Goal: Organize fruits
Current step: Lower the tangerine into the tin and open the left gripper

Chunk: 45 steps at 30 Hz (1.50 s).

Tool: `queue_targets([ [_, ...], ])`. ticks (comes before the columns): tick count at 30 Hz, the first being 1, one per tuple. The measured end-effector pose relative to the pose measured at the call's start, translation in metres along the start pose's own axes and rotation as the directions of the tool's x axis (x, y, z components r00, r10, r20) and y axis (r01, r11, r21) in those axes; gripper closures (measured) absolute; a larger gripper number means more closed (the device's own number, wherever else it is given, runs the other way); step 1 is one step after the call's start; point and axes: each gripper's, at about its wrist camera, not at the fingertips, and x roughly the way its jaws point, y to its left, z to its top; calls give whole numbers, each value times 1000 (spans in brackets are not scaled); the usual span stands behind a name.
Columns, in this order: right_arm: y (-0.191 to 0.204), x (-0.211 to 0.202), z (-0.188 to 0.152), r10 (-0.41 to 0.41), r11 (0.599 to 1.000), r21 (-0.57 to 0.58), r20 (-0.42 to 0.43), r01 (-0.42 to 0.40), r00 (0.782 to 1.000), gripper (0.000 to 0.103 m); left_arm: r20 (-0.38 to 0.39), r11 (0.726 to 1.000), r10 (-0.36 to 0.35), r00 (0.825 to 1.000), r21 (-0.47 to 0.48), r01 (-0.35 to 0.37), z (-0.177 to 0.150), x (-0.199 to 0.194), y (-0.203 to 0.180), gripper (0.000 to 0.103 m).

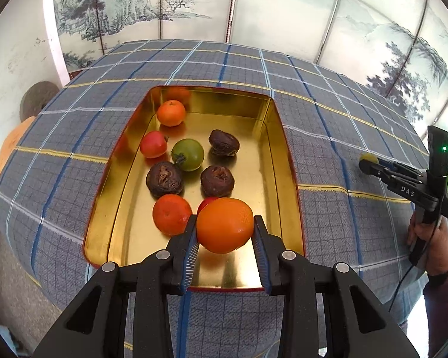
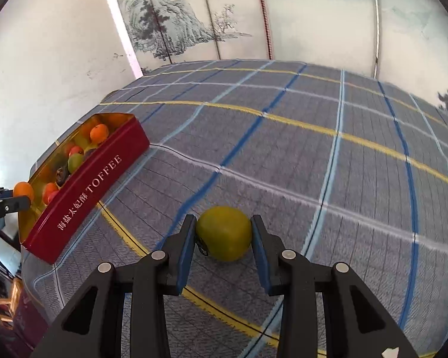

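Tin (image 1: 283, 149): left half crowded with fruit (image 1: 188, 153), right half bare gold floor. Checked surface (image 2: 313, 164) right of tin open; red tin wall (image 2: 86, 191) bars left.

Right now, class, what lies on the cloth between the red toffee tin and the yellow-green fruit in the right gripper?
Nothing: the right wrist view shows only bare plaid tablecloth between the toffee tin and the yellow-green fruit held by the right gripper.
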Motion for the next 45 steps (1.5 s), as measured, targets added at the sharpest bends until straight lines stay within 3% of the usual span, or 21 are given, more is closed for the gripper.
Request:
queue_targets([
  [9, 0, 0, -1, -14, 1000, 5, -10, 14, 1000, 69, 32, 997, 5, 999, 81, -7, 12, 10, -17, 67],
  [45, -1, 7, 1, -13, 1000, 18, -29, 14, 999, 67, 41, 985, 90, 995, 144, -95, 37, 46, -30, 62],
])
